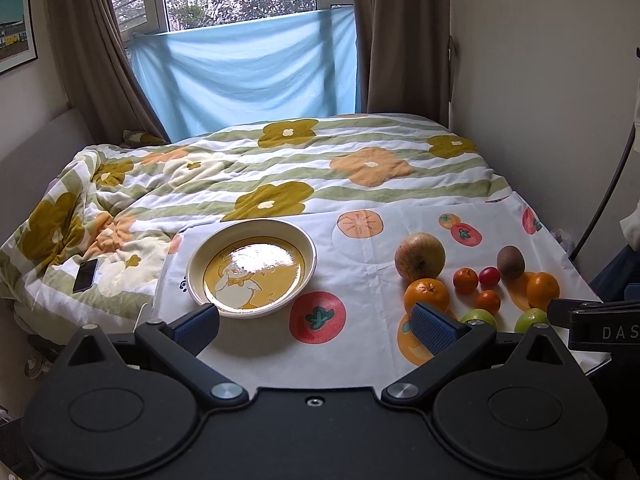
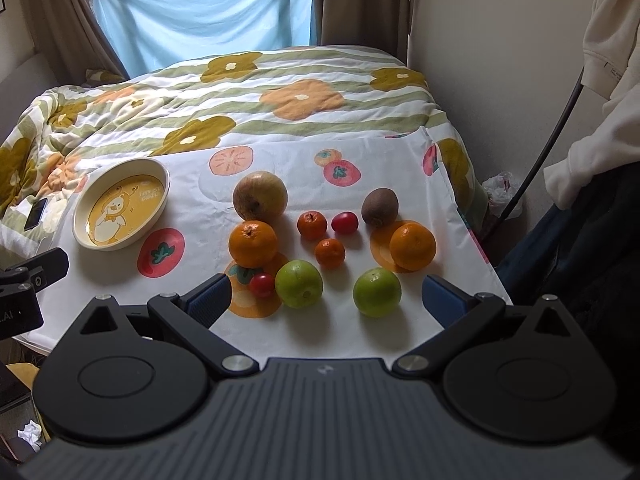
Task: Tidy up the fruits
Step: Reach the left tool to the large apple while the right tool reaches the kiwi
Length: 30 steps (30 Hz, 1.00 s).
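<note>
- The right gripper (image 2: 326, 300), black with blue-padded fingers, hangs with its jaws spread wide over a white tablecloth printed with fruit (image 2: 360, 332).
- Between the fingers lie two round green apples (image 2: 299, 283) (image 2: 377, 292) and a small red cherry tomato (image 2: 262, 285).
- Beyond them sit two large oranges (image 2: 253, 243) (image 2: 413, 245), two small tangerines (image 2: 312, 225) (image 2: 329, 253), another red tomato (image 2: 344, 222), a brown kiwi (image 2: 380, 207) and a big russet-yellow apple (image 2: 260, 196).
- An empty cream oval dish with a yellow duck picture (image 2: 120, 210) stands well left of the fruit.
</note>
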Available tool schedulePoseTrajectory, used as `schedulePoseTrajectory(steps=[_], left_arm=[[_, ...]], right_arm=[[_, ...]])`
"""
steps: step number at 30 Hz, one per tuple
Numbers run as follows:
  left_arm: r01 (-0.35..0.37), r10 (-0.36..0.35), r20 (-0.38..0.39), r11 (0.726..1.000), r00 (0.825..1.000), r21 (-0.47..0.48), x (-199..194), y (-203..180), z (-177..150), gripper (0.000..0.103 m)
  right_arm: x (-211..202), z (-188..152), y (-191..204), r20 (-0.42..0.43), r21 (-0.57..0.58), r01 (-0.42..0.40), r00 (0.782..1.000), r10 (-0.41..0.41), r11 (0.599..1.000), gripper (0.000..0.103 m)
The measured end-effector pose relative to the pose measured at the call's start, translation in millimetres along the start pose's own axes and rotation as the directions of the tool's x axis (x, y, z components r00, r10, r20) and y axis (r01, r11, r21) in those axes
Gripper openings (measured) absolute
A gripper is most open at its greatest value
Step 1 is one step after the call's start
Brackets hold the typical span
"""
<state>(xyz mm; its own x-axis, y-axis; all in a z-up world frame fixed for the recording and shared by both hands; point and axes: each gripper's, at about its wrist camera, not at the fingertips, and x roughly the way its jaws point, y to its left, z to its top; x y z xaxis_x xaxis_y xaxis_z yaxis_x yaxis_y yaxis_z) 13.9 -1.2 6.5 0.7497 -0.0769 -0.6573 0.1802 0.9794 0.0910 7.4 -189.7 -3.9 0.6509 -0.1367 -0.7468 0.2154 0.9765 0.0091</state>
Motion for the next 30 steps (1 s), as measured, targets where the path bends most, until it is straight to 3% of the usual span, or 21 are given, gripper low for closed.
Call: schedulePoseTrajectory(steps=[9, 19, 30], left_arm=[[0.074, -0.075, 0.025, 0.996, 0.997, 0.055, 33.4, -2.7, 10.0, 0.103], [0.113, -0.114, -0.001, 0.988, 0.994, 0.108, 92.4, -39.4, 15.4, 0.103], [0.097, -0.093, -0.032, 0.987, 0.995, 0.126, 166.2, -93.3, 24.0, 0.103]], right_arm=[[24.9, 6.0, -6.3, 0.044, 0.062, 0.028, 0.999, -0.03, 0.998, 0.103], [77.4, 16.3, -25.5, 0.086, 0.059, 0.046, 0.995, -0.051, 0.997, 0.103], [153.9, 31.2, -61.3, 0.063, 0.063, 0.024, 0.998, -0.028, 0.998, 0.103]])
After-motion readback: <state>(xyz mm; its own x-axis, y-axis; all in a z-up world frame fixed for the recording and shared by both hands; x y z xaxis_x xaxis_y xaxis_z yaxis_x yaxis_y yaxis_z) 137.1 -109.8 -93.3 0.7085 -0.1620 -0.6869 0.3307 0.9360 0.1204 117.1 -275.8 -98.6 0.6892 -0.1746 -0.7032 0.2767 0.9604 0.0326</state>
